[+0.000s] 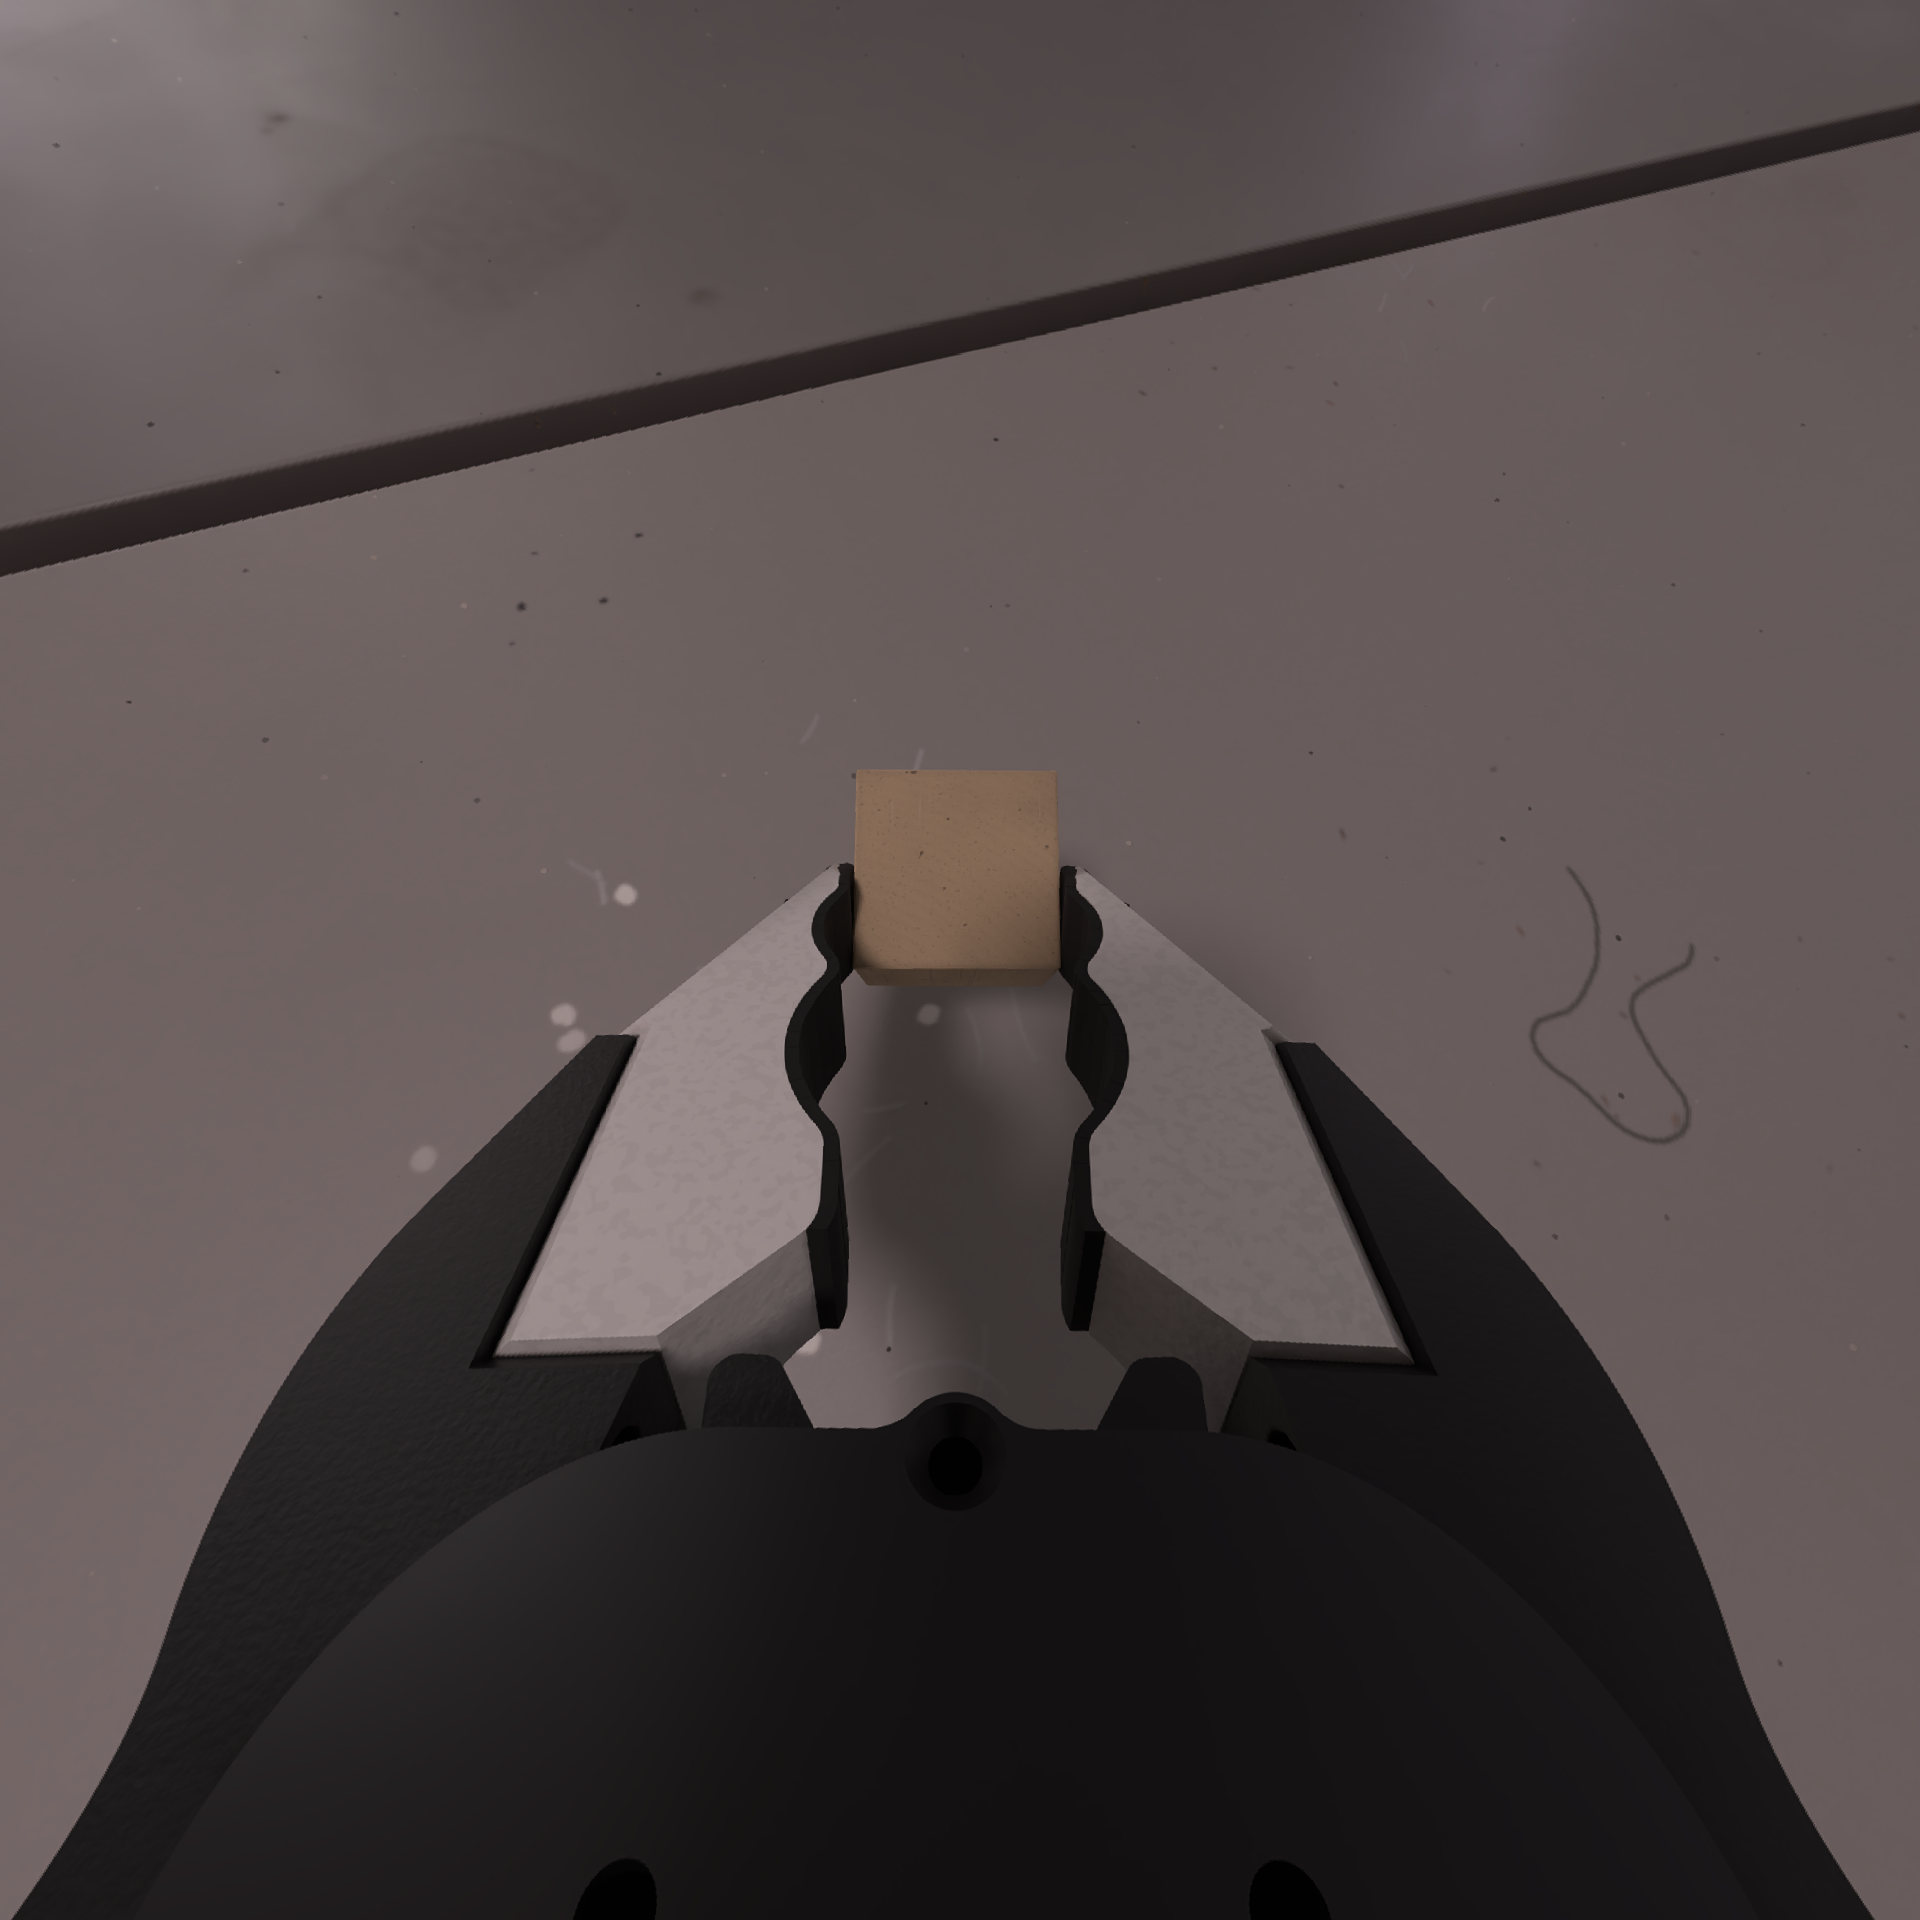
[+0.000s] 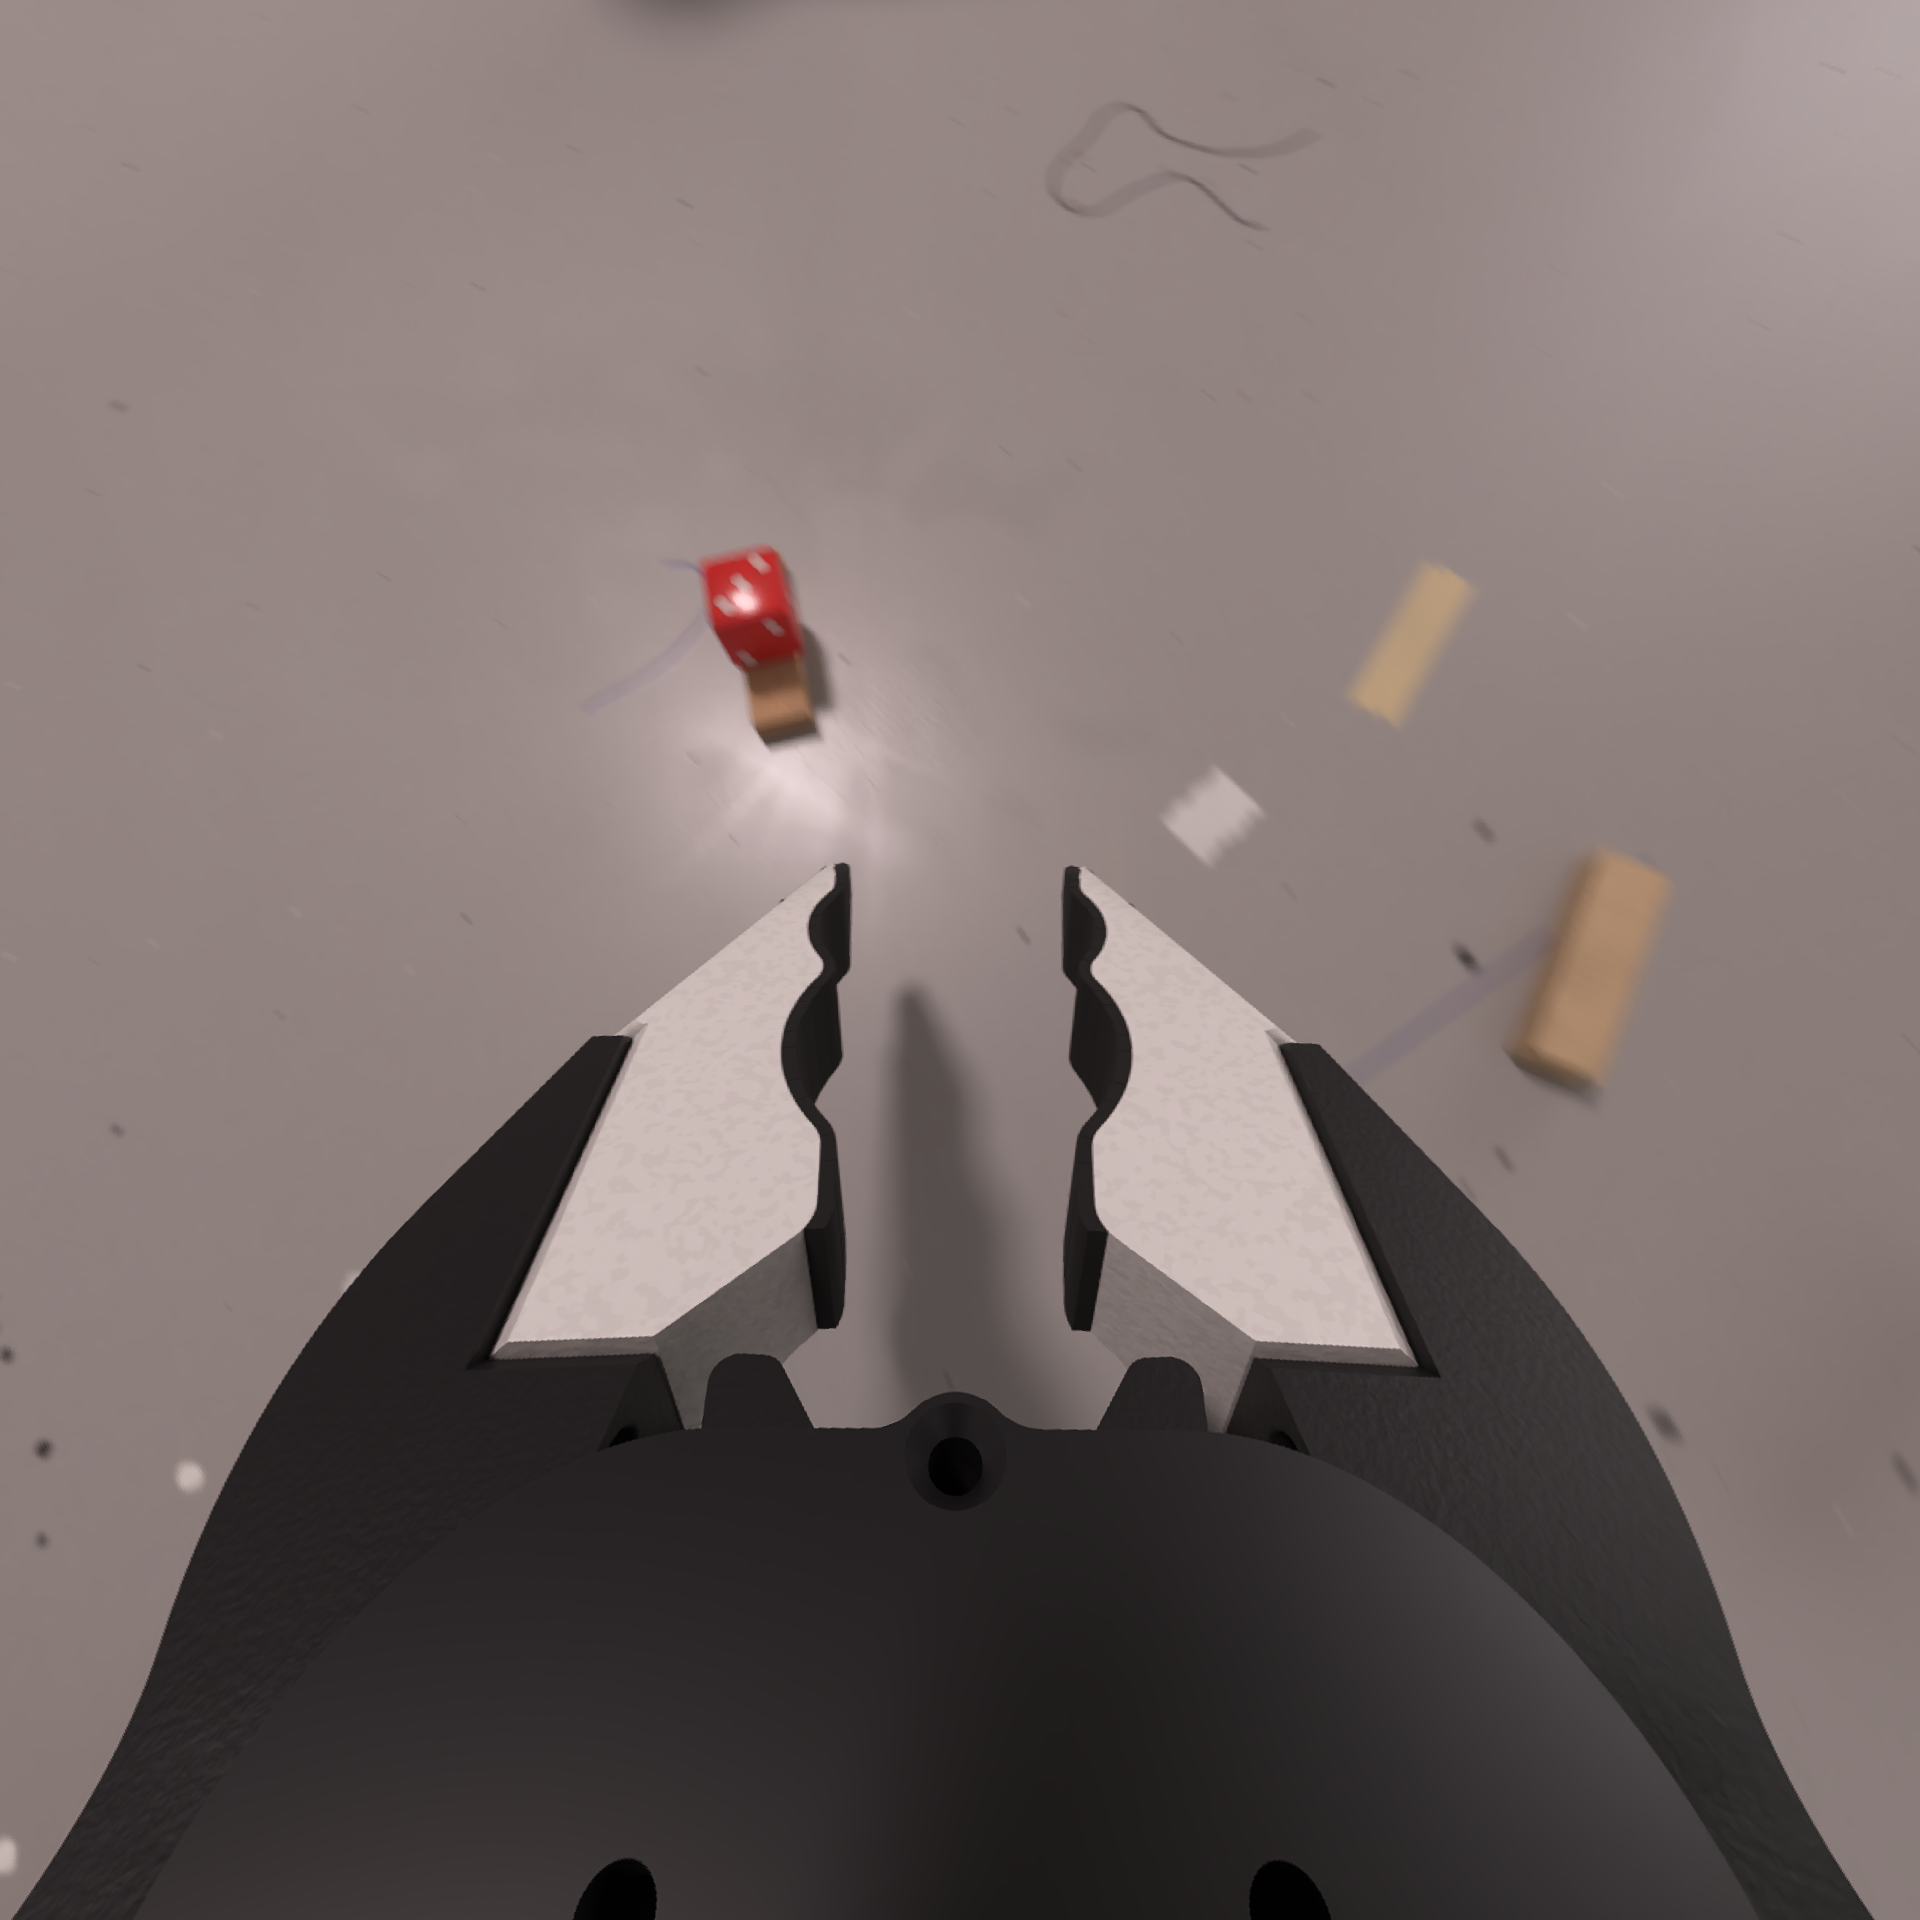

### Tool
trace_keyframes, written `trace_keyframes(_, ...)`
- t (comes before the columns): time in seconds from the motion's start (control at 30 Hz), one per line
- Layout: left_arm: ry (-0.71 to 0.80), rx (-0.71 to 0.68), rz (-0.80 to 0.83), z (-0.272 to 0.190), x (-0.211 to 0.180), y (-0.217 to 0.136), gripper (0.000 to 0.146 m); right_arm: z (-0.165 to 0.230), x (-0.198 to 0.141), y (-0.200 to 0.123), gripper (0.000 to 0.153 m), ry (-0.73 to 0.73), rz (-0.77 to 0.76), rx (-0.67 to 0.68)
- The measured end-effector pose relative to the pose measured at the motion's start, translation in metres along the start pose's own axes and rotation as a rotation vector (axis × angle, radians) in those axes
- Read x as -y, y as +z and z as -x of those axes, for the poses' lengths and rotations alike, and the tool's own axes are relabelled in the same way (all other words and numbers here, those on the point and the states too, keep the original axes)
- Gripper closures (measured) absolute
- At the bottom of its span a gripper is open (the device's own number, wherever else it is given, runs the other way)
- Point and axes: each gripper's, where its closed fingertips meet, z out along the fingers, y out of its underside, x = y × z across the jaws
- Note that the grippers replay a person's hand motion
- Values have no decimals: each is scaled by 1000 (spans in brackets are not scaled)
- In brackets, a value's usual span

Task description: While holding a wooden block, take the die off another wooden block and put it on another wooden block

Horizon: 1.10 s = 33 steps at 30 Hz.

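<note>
My left claw (image 1: 956, 914) gripped a tan wooden block (image 1: 954, 875) above the worktop (image 1: 416, 831). My right claw (image 2: 956, 914) hung released, short of the red die (image 2: 750, 605) sitting atop a brown block (image 2: 781, 704).

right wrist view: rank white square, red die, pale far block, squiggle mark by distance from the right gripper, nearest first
From the right gripper:
1. White square, just ahead, right.
2. Red die, ahead left, on a small block.
3. Pale far block, far right; close to the die's distance, so that order is unsure.
4. Squiggle mark, top, farthest.
</note>
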Motion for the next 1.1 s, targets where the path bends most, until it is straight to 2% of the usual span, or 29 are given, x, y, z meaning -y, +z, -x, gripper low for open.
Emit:
trace_keyframes(0.1, 6, 2, 6, 0, -1, 1, 107, 25, 24, 30, 100, -43, -2, 98)
trace_keyframes(0.23, -2, 1, 6, 1, -2, 0, 107, 33, 46, 59, 98, -115, -25, 87)
trace_keyframes(0.3, -1, 2, 2, 1, -1, 0, 107, 35, 50, 66, 100, -125, -29, 94)
trace_keyframes(0.43, 3, -3, 4, -1, -1, 0, 107, 43, 39, 69, 114, -138, 49, 151)
trace_keyframes(0.57, 4, -7, 4, -2, -1, 0, 107, 50, 38, 70, 107, -90, 50, 205)
trace_keyframes(0.7, 4, -6, 3, -1, 0, -1, 107, 51, 36, 71, 134, -104, 80, 200)
trace_keyframes(0.8, 2, -5, 1, -1, 0, -1, 107, 48, 40, 60, 134, -116, 69, 182)
trace_keyframes(0.93, 4, -7, 3, -1, 0, -1, 107, 30, 57, 18, 134, -97, -29, 153)
trace_keyframes(1.03, 5, -9, 3, -2, 0, -1, 107, -24, 59, -18, 134, -43, -62, -40)
trace_keyframes(1.1, 4, -10, 1, -2, 0, -1, 107, -68, 41, -30, 134, 39, 5, -188)
